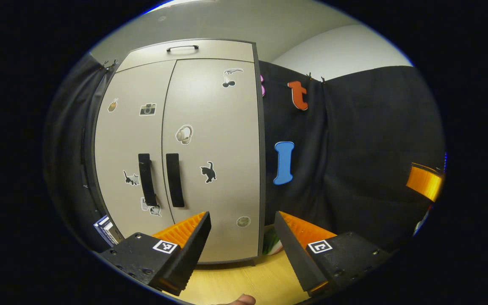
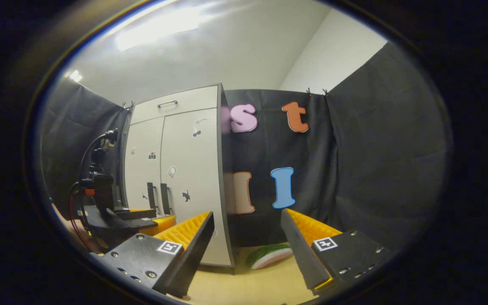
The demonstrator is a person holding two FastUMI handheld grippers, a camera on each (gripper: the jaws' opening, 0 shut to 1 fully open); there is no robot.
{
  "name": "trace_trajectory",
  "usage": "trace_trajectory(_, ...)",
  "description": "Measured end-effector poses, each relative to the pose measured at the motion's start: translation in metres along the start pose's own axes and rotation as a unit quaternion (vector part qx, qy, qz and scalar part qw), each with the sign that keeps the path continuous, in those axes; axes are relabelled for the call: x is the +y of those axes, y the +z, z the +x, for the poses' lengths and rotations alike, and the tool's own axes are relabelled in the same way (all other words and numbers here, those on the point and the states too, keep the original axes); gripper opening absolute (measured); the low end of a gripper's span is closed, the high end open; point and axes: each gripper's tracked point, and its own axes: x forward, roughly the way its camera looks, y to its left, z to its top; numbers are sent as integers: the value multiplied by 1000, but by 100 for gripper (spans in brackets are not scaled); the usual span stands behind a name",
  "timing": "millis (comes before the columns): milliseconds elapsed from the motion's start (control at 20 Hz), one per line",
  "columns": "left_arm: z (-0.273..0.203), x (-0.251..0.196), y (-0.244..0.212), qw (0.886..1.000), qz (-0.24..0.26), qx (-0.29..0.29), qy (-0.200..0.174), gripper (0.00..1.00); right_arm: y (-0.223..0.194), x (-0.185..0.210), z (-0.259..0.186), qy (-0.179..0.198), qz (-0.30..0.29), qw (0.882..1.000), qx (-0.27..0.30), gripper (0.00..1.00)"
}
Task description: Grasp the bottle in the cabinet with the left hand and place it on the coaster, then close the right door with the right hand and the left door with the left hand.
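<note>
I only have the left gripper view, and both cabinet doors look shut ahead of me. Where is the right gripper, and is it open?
Observer: The right gripper is open and holds nothing. It faces the cabinet at its right edge, with the black cloth beside it.
Operator: I see a green sliver past the cabinet's bottom corner. What is it?
Observer: The right gripper view shows a watermelon-slice-shaped thing lying on the wooden table, on the cabinet's right-door side.
Operator: How does my gripper look from over there?
Observer: The left gripper sits level with the lower ends of the door handles, and a black cable arches above its back.
</note>
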Motion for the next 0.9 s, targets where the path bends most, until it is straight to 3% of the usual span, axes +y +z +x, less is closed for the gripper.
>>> trace_trajectory(450, -24, 21, -3, 1000, -7, -4, 5, 96, -2, 27, -10, 3, 8, 1000, 4, 97)
trace_trajectory(900, -23, 17, -4, 1000, -4, -1, 14, 96, -1, 18, -13, 7, 11, 1000, 0, 97)
